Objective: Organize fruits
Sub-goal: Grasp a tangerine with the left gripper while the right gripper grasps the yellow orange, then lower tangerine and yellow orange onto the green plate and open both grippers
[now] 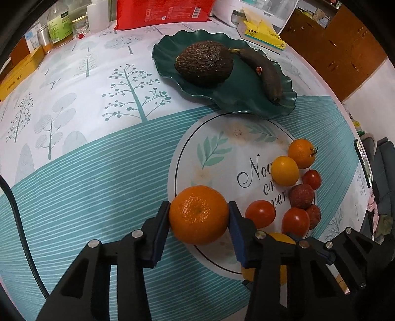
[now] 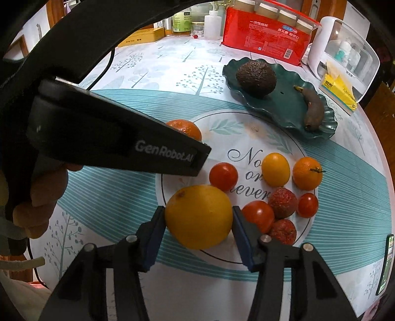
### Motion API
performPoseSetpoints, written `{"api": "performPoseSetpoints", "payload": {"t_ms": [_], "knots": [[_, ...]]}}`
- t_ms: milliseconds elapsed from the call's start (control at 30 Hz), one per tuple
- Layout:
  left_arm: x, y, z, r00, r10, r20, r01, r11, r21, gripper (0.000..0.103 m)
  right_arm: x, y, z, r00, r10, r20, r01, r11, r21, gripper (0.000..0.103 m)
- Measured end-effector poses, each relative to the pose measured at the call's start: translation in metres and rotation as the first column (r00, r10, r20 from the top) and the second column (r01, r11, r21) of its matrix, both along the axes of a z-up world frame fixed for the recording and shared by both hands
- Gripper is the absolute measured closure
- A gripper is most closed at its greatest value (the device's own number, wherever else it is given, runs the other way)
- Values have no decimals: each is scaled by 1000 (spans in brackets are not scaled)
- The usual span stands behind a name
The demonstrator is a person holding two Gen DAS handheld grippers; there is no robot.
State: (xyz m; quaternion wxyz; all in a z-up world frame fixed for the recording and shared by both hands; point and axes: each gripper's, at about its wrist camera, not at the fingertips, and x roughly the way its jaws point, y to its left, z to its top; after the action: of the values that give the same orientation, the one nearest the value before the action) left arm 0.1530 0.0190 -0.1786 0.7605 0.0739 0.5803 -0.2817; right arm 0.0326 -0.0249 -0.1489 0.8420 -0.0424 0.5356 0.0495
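My left gripper (image 1: 199,216) is shut on a large orange (image 1: 199,214) at the left edge of the round printed mat (image 1: 214,148). My right gripper (image 2: 198,218) is shut on a yellow lemon (image 2: 198,216) at the mat's near edge. On the mat lie red tomatoes (image 2: 223,176), a small yellow fruit (image 2: 275,169), a small orange (image 2: 307,173) and lychees (image 2: 282,203). The dark green wavy plate (image 1: 237,98) behind holds an avocado (image 1: 204,63) and a brown banana (image 1: 265,74). The left gripper body (image 2: 118,138) crosses the right wrist view.
At the back stand a red paper-cup pack (image 2: 269,37), bottles and jars (image 2: 182,19), a white appliance (image 2: 343,47) and a yellow tissue box (image 2: 339,91). A phone (image 2: 386,264) lies at the table's right edge. A black cable (image 1: 22,234) runs on the left.
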Motion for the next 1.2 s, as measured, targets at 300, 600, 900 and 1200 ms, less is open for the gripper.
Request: {"api": "performPoseSetpoints", "payload": {"t_ms": [300, 600, 900, 1200], "knots": [[-13, 13, 30, 998, 7, 69, -7, 1000, 1, 60, -9, -9, 10, 999, -40, -23, 41, 997, 60, 52], [-22, 33, 111, 982, 40, 182, -26, 996, -81, 60, -15, -30, 75, 994, -81, 75, 77, 996, 53, 52], [-9, 22, 179, 948, 50, 314, -16, 994, -109, 60, 29, -81, 150, 969, -145, 200, 135, 989, 60, 52], [58, -23, 207, 929, 122, 350, -96, 991, -91, 60, 116, -141, 167, 953, -166, 253, 149, 985, 84, 52]]}}
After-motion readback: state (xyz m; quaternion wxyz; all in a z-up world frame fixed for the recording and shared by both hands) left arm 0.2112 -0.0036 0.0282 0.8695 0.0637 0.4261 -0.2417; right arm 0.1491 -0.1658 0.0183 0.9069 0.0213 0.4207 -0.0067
